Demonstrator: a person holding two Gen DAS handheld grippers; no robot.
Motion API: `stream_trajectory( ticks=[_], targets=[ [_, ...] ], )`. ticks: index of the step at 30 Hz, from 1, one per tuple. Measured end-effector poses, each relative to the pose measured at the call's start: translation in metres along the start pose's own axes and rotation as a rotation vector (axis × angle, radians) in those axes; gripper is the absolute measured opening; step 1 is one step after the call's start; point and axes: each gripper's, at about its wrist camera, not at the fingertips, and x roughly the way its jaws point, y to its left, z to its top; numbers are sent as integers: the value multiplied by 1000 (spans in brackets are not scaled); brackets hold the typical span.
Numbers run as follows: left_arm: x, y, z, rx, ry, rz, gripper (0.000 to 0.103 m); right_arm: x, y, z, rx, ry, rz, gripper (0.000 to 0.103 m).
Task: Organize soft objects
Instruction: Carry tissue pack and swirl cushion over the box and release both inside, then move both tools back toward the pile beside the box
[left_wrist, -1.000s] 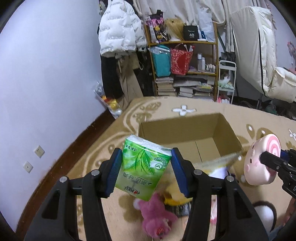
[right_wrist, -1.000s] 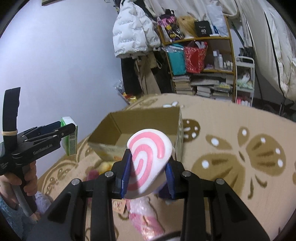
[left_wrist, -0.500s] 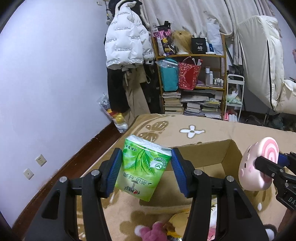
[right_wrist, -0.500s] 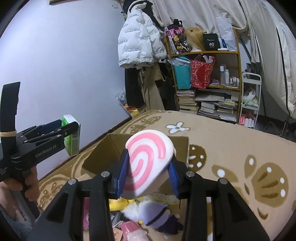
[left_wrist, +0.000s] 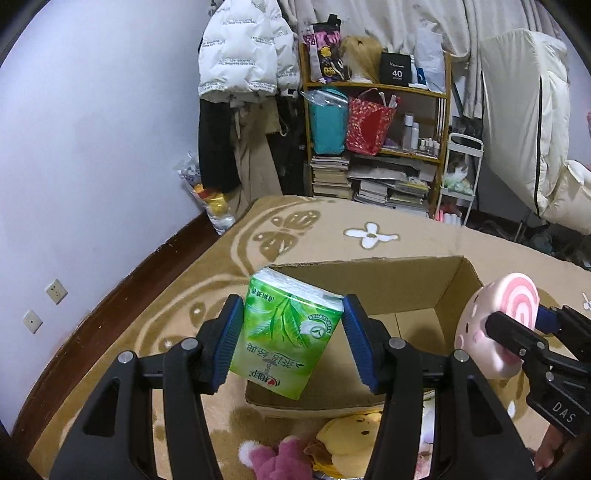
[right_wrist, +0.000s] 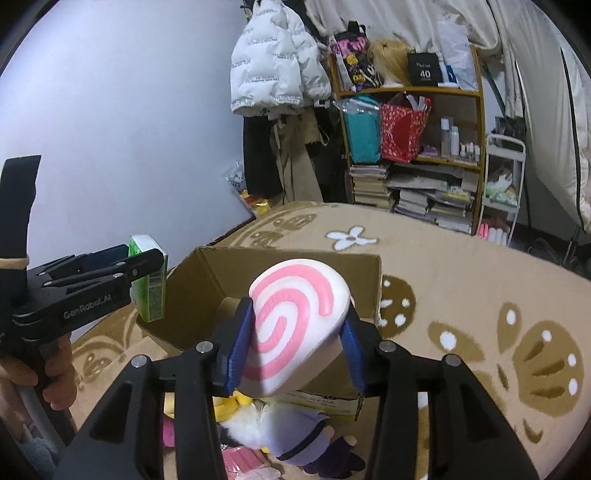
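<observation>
Left wrist view: the left gripper (left_wrist: 293, 341) has its jaws clamped on a green tissue pack (left_wrist: 286, 338), which sits tilted and held clear above the near-left corner of the box (left_wrist: 458, 288). The box lies open-topped on the rug (left_wrist: 332, 218), flaps up. Its visible floor is bare cardboard; the part behind the pack is hidden. At the right edge the right gripper (left_wrist: 517, 328) carries a pink-swirl cushion (left_wrist: 495, 325) over the box's right wall. On the rug against the box's near wall lie a yellow plush (left_wrist: 354, 439) and a pink plush (left_wrist: 273, 458).

Right wrist view: the right gripper (right_wrist: 297, 339) has its pads against both sides of the cushion (right_wrist: 295, 321), which is held above the near wall of the box (right_wrist: 295, 266). Its jaws have just been opening, with the cushion between them and both pads in contact. The box floor that shows is bare. The left gripper (right_wrist: 122, 273) holds the pack (right_wrist: 149, 284) over the box's left wall, with a hand (right_wrist: 40, 373) on its grip. A purple plush (right_wrist: 299, 432) and pink packets (right_wrist: 243, 461) lie on the rug (right_wrist: 461, 295) before the box.
</observation>
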Motion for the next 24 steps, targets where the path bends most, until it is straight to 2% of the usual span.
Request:
stream_trajectory(
  ticks=[3,10,12,14,16,20,24],
  targets=[
    [4,5,-2,-19,9,5,57,2,-1,0,6,5,3,52],
    [4,7,-4,-30,-15,14,79,7,-3,-1,13,27,-6,59],
    [3,6,-4,-34,-20,19,83,9,-4,-1,19,32,-18,65],
    [3,8,-4,-41,-21,22,89,9,-6,-2,23,34,-19,80],
    [2,10,-4,-51,-20,32,95,8,-6,-2,21,30,-18,87],
    [-2,19,-3,-92,-24,31,98,9,-7,-2,24,32,-12,102],
    [-5,25,-2,-104,-23,49,101,6,-2,-3,17,26,0,103]
  ],
)
